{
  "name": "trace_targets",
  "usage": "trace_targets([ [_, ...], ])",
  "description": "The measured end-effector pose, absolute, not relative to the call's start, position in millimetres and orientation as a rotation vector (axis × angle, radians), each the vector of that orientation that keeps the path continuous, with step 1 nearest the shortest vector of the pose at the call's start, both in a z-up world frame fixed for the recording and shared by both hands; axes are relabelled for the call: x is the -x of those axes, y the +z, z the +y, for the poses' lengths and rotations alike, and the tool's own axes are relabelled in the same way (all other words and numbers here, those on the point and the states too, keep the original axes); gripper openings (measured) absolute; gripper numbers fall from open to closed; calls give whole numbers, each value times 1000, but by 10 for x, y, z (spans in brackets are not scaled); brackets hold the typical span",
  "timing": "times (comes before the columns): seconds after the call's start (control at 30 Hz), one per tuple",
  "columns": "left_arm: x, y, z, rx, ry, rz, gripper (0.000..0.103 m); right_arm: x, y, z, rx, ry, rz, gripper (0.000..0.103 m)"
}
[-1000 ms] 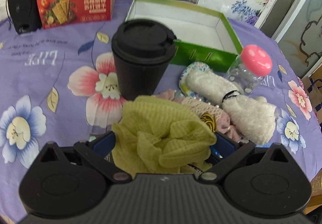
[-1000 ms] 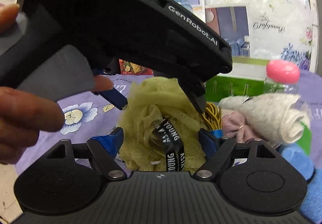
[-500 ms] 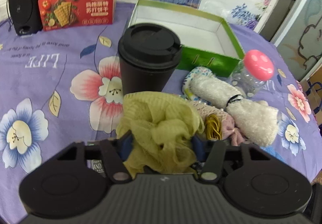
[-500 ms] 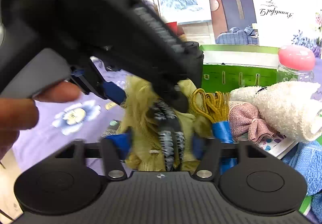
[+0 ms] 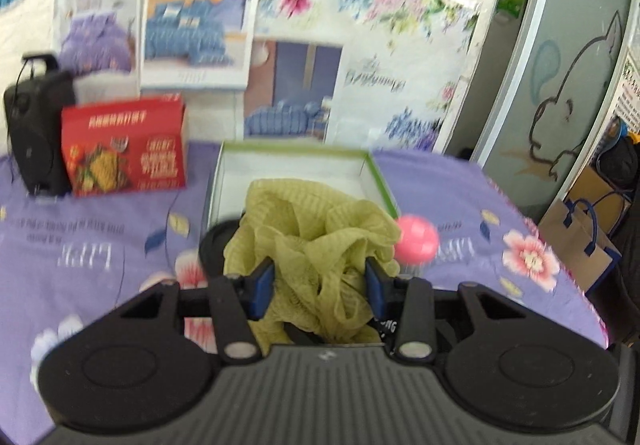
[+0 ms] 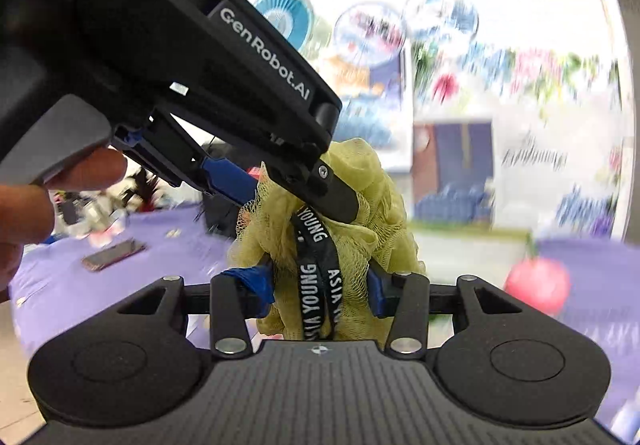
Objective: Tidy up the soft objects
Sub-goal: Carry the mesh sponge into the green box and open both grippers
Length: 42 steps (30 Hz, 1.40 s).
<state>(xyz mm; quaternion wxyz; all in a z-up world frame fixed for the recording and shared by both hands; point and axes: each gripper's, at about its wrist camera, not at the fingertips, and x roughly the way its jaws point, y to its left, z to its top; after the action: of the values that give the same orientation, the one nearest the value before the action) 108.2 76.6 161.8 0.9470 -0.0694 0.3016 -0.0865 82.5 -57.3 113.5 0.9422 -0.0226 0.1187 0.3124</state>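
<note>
1. My left tongs (image 5: 320,287) are closing on the yellow-green mesh puff (image 5: 316,245), its netting squeezed between both blue pads.
2. My right tongs (image 6: 320,287) are closing on the same puff and its black lanyard (image 6: 320,277).
3. The puff hangs clear of the table (image 5: 100,229), bunched, with no long axis.
4. The green box (image 5: 380,181) lies just beyond the puff, open side up.

mesh pouf (image 5: 316,241) between both tools, open box (image 5: 296,173) behind it, cracker box (image 5: 124,149) left of that
</note>
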Motion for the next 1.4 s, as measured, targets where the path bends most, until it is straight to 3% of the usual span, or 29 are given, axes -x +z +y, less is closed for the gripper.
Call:
trace_targets([
  [0.27,-2292,2101,581,154,-180,571,42,-1953,1634,-681,162,591,208,32],
  [0.33,-2633,2075,559,154,-155,600,52,-2149,1618,-703,171,594,239,36],
  [0.4,-2922,1997,557,126,-115,609,87,-2357,1573,-749,153,591,301,39],
  [0.47,-3063,1916,573,81,-33,580,93,-2543,1508,-793,126,558,368,39],
  [0.5,-3102,1889,582,57,-8,567,101,-2592,1477,-816,127,538,384,39],
  [0.87,-2907,1753,542,22,15,568,102,-2653,1495,-964,76,478,342,42],
  [1.4,-1425,1789,519,9,15,496,102,-1632,1589,-1244,33,210,375,44],
])
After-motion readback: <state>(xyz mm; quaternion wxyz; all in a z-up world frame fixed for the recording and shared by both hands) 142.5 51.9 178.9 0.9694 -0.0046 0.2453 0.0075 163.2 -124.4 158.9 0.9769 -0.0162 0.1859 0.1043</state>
